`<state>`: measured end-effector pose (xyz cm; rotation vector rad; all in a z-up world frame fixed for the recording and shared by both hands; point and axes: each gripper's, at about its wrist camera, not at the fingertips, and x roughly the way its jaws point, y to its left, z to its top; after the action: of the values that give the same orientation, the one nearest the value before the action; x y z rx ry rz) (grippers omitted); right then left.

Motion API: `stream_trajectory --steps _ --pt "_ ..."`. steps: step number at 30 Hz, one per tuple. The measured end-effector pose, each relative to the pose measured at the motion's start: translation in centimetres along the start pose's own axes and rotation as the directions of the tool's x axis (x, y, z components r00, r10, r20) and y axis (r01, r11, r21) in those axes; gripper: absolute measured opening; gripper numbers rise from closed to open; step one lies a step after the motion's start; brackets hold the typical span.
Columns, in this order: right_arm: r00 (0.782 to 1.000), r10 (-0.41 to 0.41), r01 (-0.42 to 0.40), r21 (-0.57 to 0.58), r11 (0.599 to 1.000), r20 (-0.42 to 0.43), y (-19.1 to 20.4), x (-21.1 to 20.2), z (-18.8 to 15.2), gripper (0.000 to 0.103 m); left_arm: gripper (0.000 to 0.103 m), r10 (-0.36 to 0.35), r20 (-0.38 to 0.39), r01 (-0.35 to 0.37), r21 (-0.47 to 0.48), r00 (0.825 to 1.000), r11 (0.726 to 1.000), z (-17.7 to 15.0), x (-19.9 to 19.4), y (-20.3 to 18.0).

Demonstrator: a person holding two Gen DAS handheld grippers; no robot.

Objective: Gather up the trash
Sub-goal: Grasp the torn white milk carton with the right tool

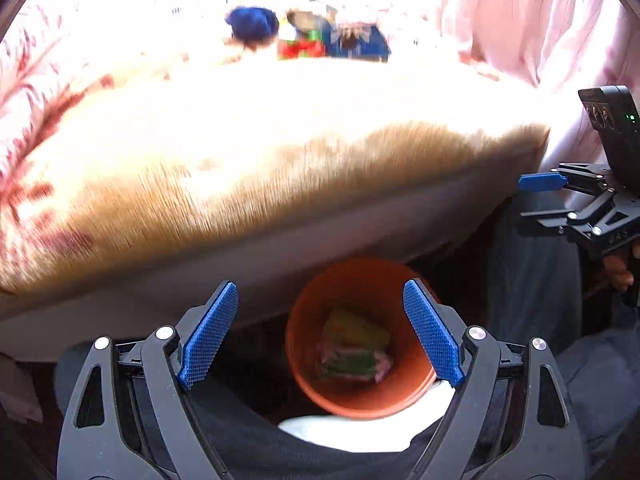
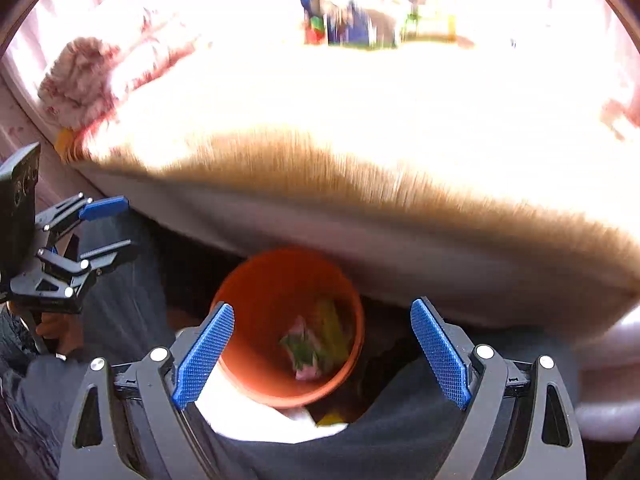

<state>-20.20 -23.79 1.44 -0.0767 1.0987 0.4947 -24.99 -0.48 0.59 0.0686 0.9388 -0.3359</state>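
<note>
L gripper [image 1: 320,332]: blue-padded jaws apart, nothing btwn. Round orange plastic bin [image 1: 304,368] sits below w/ crumpled green-pink wrappers [image 1: 352,356] inside, tucked under the tan furry bed edge [image 1: 280,184]. R gripper [image 2: 320,354]: jaws apart, empty, about as near. Remaining colourful litter [image 2: 360,24] lies far across bed, ahead of both.
</note>
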Motion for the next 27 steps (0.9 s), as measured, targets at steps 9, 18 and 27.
stream_trajectory --steps 9,18,27 --pt "0.974 -0.052 0.057 -0.014 0.998 0.219 -1.6 -2.5 8.5 0.089 0.085 0.016 0.134 -0.003 -0.097 0.991 0.995 5.9 -2.1 0.4" --pt "0.976 -0.048 0.048 0.004 0.999 0.215 -3.5 2.2 17.5 0.089 0.085 0.065 0.138 -0.047 -0.136 0.988 0.99 9.3 -0.4 1.6" --pt "0.991 -0.014 0.01 0.031 0.999 0.132 -5.1 7.6 21.9 0.089 0.085 0.067 0.112 -0.05 -0.155 0.991 0.987 11.4 1.7 3.1"
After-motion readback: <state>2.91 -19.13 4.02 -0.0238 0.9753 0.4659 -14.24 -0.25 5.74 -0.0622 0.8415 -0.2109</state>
